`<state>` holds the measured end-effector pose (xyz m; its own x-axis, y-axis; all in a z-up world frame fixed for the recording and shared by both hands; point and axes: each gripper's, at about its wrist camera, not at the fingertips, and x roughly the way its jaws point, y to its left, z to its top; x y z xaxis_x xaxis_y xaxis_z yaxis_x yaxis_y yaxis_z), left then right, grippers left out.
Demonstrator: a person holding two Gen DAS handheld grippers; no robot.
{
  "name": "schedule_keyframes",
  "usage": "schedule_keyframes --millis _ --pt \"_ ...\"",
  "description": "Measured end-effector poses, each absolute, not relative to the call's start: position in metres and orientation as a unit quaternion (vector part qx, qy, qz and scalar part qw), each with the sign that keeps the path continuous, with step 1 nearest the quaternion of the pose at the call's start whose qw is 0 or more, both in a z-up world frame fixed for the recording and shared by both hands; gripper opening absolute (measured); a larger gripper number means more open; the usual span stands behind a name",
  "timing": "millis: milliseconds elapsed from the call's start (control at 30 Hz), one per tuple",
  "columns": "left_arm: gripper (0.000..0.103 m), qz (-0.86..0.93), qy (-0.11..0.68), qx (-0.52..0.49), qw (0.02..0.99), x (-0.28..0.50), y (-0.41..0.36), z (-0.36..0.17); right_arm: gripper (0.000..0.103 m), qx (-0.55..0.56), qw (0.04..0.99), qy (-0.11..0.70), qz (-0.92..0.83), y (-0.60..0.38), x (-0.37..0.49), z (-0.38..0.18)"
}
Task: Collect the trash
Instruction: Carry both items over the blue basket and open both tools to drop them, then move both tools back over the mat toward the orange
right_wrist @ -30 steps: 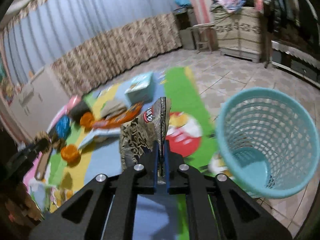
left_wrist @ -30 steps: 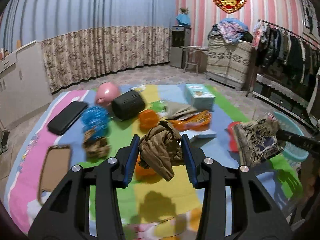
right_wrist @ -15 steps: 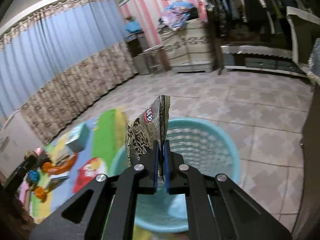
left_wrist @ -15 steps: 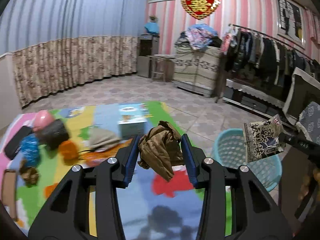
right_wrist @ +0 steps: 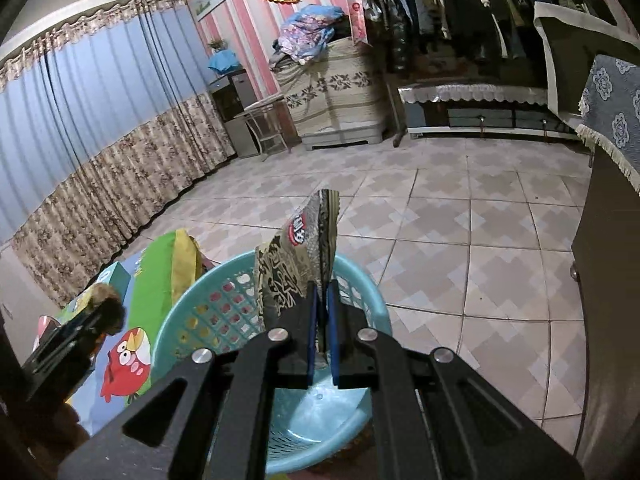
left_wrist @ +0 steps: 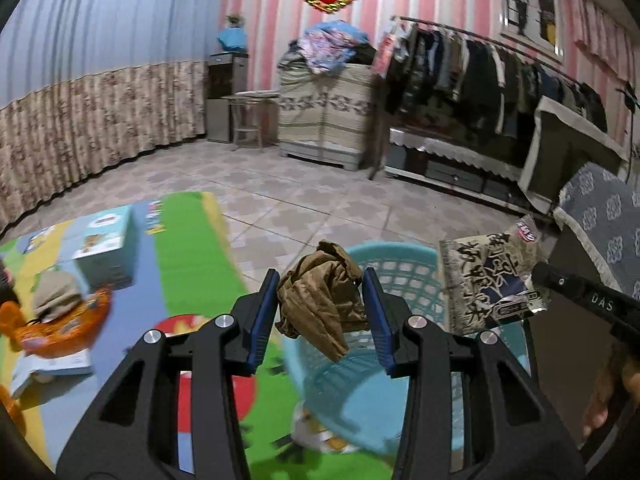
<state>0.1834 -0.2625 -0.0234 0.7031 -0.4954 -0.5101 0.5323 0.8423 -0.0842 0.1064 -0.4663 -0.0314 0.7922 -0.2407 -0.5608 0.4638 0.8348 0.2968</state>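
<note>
My left gripper (left_wrist: pixel 320 300) is shut on a crumpled brown wrapper (left_wrist: pixel 324 300) and holds it above the near rim of a turquoise plastic basket (left_wrist: pixel 404 276). My right gripper (right_wrist: pixel 323 312) is shut on a flat black-and-beige patterned snack bag (right_wrist: pixel 294 264), held upright over the same basket (right_wrist: pixel 200 308). The snack bag also shows in the left wrist view (left_wrist: pixel 490 276), at the right, over the basket's far side. The left gripper shows at the left edge of the right wrist view (right_wrist: pixel 96 312). I can see only a bare bit of the basket's floor.
A colourful play mat (left_wrist: pixel 188 248) lies left of the basket with a light blue box (left_wrist: pixel 106 248), an orange bag (left_wrist: pixel 60 328) and other items. A dark cabinet with a cloth (left_wrist: pixel 596 216) stands at right. A clothes rack (right_wrist: pixel 472 20) and tiled floor (right_wrist: pixel 460 232) lie beyond.
Both grippers have swung from over the play mat to the basket, carrying the brown wrapper and the snack bag. Both now hang over the basket.
</note>
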Motion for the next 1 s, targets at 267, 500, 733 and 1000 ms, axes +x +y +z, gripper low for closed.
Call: schedule_keyframes --millis 267,500,733,1000 --pt "0.053 -0.282 0.279 0.053 0.917 0.197 -0.294 -0.037 0.006 0.223 0.918 0.263 -0.196 -0.475 0.102 -0.038" --pt "0.075 -0.254 0.273 0.053 0.927 0.198 -0.289 -0.03 0.006 0.214 0.918 0.276 -0.19 -0.467 0.11 -0.04" --pt "0.087 -0.233 0.255 0.049 0.937 0.195 -0.271 -0.017 0.01 0.202 0.917 0.292 -0.18 -0.459 0.117 -0.044" --pt "0.09 -0.217 0.25 0.045 0.943 0.191 -0.247 -0.009 0.053 0.197 0.916 0.301 -0.178 -0.452 0.126 -0.049"
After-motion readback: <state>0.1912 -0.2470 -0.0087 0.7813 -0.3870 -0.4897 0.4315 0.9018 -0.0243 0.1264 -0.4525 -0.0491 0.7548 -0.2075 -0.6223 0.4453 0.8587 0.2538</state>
